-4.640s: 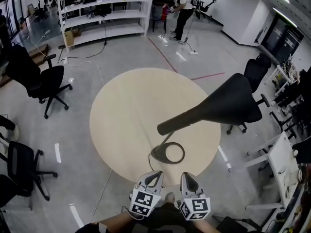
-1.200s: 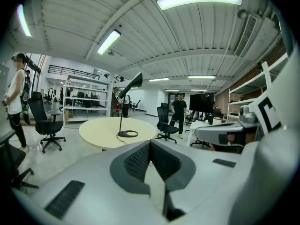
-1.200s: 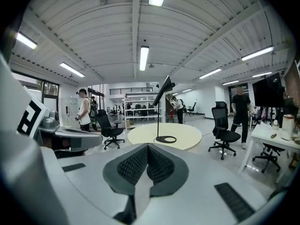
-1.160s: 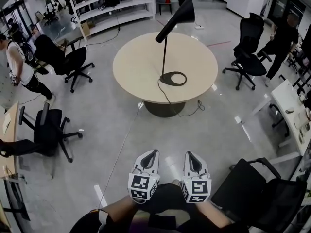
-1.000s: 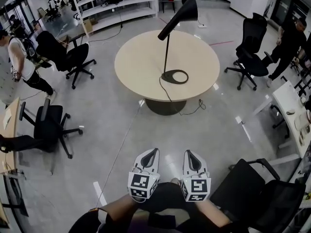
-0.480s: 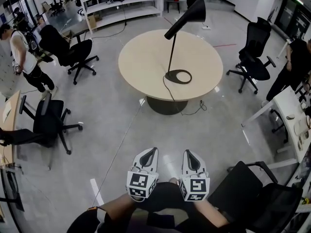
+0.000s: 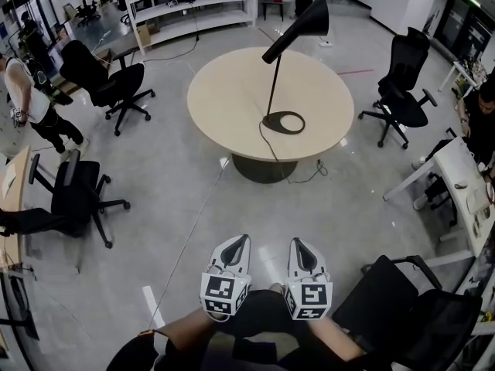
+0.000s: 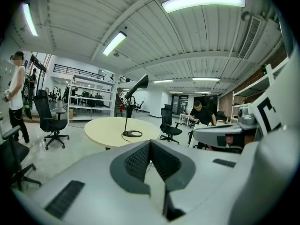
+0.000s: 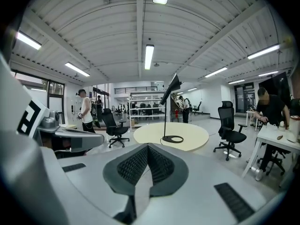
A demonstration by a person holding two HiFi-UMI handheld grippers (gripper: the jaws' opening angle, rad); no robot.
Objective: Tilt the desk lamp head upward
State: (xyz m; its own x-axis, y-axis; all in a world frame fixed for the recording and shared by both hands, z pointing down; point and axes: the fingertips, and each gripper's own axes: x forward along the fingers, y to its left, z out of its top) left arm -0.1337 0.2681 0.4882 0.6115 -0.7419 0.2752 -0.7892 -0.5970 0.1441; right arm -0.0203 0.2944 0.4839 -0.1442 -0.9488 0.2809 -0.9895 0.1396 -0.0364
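Observation:
A black desk lamp stands on the round beige table (image 7: pixel 232 91), far ahead of me. Its cone head (image 7: pixel 300 26) points up and to the right on a thin stem, above a ring base (image 7: pixel 283 122). The lamp (image 8: pixel 134 90) shows small in the left gripper view, and the lamp (image 9: pixel 169 89) shows again in the right gripper view. My left gripper (image 7: pixel 236 247) and right gripper (image 7: pixel 300 251) are held close to my body, side by side, several steps short of the table. Both are shut with nothing between the jaws.
Black office chairs stand around: one (image 7: pixel 104 79) at the table's left, one (image 7: pixel 81 195) nearer left, one (image 7: pixel 406 91) at the right, one (image 7: pixel 410 300) close at my right. A white desk (image 7: pixel 456 184) is at the right. A person (image 7: pixel 31 99) stands far left. A cable (image 7: pixel 193 238) crosses the floor.
Since 4.6 s ago I have backed well away from the table, so the lamp now looks small and far. In the last second the view shifts slightly; the grippers stay shut and still.

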